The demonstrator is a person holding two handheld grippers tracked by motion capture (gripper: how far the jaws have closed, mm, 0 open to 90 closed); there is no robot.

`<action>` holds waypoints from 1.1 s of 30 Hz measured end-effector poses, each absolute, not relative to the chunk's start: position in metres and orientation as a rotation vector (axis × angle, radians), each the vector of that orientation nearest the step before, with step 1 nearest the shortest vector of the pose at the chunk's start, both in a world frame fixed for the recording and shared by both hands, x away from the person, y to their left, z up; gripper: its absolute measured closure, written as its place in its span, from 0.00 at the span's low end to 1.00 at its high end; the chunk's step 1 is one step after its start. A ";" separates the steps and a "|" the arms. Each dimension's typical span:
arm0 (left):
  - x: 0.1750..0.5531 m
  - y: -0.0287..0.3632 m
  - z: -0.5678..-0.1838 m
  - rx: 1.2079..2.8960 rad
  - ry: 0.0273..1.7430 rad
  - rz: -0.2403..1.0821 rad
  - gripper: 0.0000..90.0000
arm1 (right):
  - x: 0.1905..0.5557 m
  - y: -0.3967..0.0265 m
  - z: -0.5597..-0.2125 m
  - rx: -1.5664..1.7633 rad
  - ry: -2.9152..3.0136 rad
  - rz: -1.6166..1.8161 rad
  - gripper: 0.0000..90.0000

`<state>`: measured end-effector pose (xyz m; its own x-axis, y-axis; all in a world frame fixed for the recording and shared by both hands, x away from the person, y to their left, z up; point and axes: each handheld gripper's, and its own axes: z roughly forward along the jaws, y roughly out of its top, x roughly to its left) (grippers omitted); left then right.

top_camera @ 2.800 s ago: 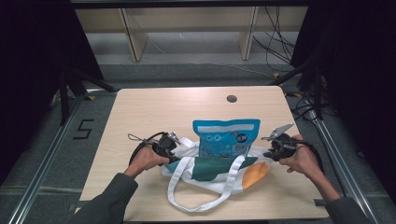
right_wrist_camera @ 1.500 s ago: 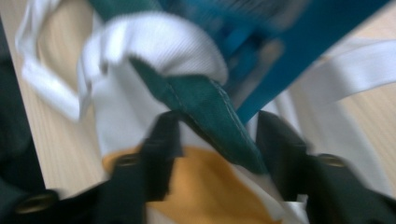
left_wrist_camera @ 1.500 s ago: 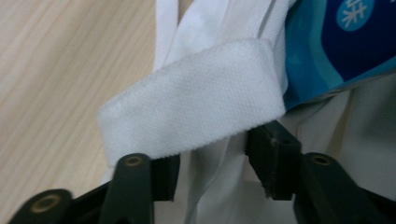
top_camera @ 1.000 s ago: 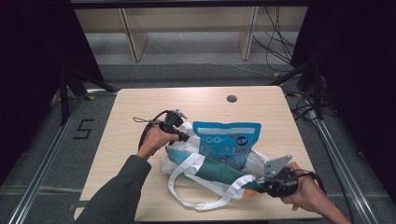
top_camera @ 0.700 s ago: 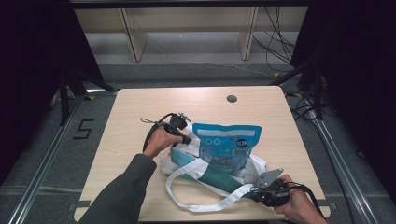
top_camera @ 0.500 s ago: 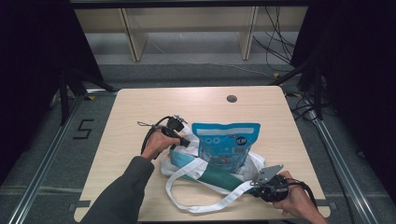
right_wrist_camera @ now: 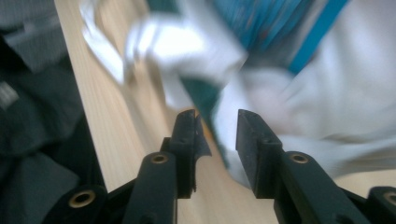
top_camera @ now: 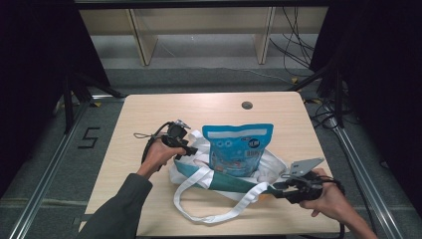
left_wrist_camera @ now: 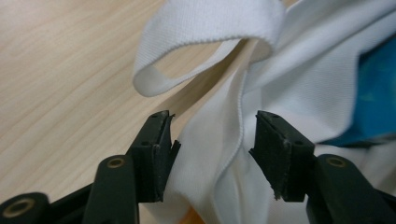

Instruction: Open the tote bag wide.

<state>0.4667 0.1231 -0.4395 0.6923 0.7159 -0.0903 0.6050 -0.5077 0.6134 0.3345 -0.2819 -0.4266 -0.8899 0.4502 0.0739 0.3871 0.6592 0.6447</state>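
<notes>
**Both grips off the bag: pouch may tip, cloth may snag**

Left gripper (top_camera: 185, 149): jaws have just been opening and now stand spread. A fold of the white tote bag (left_wrist_camera: 219, 154) lies between the pads, brushing the left one, clear of the right one. A white handle strap (left_wrist_camera: 205, 28) loops just beyond the fingertips. Risk: pulling away at an angle drags the hem along and tugs the bag mouth sideways.

Blue snack pouch (top_camera: 240, 148): stands upright in the bag mouth, between the 2 grippers, nearer the left one. With no grip on the cloth, any tug could lean it over or spill it onto the table (top_camera: 149, 109).

Right gripper (top_camera: 284, 191): jaws have just been opening, now parted with a narrow gap. View is blurred; white cloth and a teal edge (right_wrist_camera: 205, 100) sit just past the tips, and I cannot tell whether cloth rests between the pads. Risk: the jaws catch the strap on retreat.
</notes>
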 end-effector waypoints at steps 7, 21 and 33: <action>0.437 0.133 -0.417 2.222 0.990 0.262 0.45 | 0.344 -0.294 -0.381 0.772 2.588 1.148 0.70; 0.394 0.111 -0.411 2.254 0.797 0.096 0.43 | 0.418 -0.262 -0.405 1.001 2.642 0.878 0.64; 0.392 0.081 -0.423 2.349 0.640 -0.031 0.45 | 0.432 -0.258 -0.416 0.941 2.708 0.850 0.68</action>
